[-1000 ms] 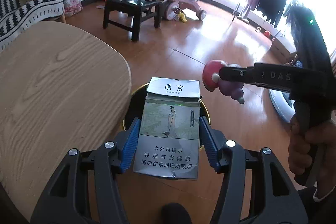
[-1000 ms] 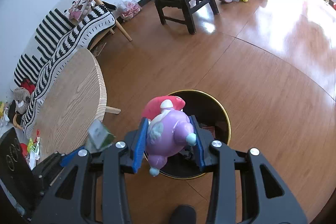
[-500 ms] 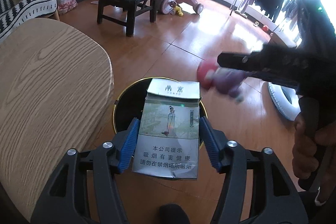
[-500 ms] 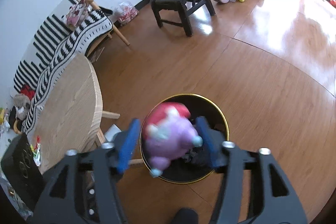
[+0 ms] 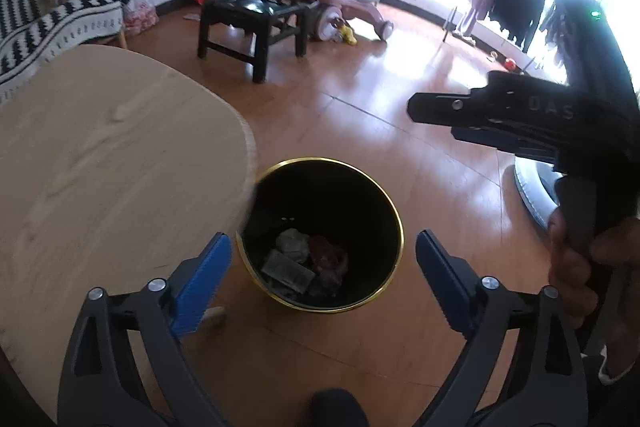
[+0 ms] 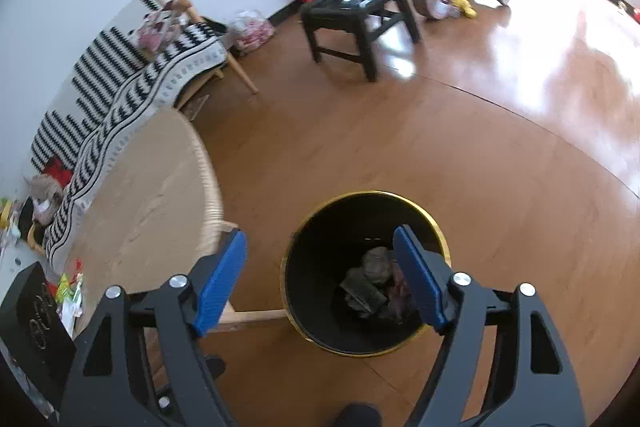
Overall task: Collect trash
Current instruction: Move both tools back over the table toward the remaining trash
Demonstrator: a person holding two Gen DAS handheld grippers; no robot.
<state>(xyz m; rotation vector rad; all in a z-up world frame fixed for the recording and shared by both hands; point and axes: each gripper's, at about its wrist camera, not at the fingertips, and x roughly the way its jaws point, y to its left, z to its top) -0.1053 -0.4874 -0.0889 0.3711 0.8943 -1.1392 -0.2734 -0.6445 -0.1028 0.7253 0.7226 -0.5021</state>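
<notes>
Left gripper (image 5: 322, 273) and right gripper (image 6: 320, 277), jaws opening, empty.

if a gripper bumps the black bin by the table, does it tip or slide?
The bin looks thin-walled and holds only a little trash, so it is probably light. The floor is glossy, so it would likely slide first. It is fairly tall, so a push at the rim might tip it.

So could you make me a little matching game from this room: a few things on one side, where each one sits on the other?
Things:
1. bin
2. black chair
3. striped blanket
4. crumpled trash

Places:
A. draped over the seat by the white wall
B. on the floor beside the round wooden table
C. at the bottom of the bin
D. in front of the pink tricycle

Pairs: 1-B, 2-D, 3-A, 4-C
</notes>
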